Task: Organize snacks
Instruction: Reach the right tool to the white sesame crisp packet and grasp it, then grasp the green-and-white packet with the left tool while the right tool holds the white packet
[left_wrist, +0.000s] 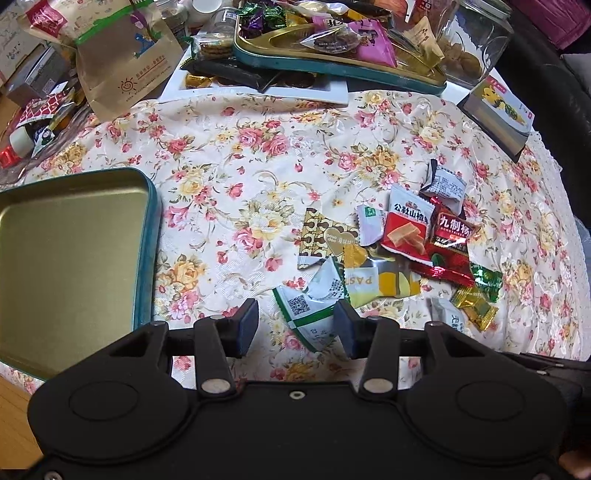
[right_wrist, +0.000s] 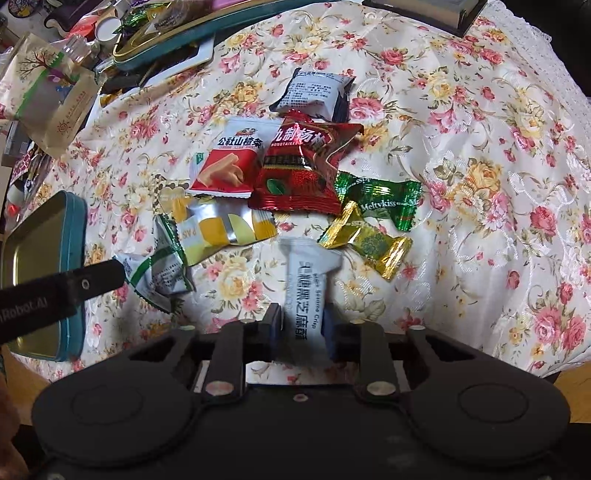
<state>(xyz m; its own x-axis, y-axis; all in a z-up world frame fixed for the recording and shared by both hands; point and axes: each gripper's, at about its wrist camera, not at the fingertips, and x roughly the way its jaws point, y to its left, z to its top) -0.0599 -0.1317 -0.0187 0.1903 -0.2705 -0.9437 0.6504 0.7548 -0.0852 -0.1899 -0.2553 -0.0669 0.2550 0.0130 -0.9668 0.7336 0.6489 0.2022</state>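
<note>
Right gripper (right_wrist: 301, 328) pinching the near end of a white sachet (right_wrist: 308, 284), left gripper (left_wrist: 295, 323) spread over a green-edged packet (left_wrist: 314, 302), tin (left_wrist: 70, 254) beside: thin foil may slip, or drag the gold candy (right_wrist: 364, 242) touching beyond.

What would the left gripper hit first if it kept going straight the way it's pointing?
Most likely the white and green snack packet lying between the open fingers of the left gripper, with the flowered tablecloth right under it. Depth is hard to judge, so it may already be close.
</note>
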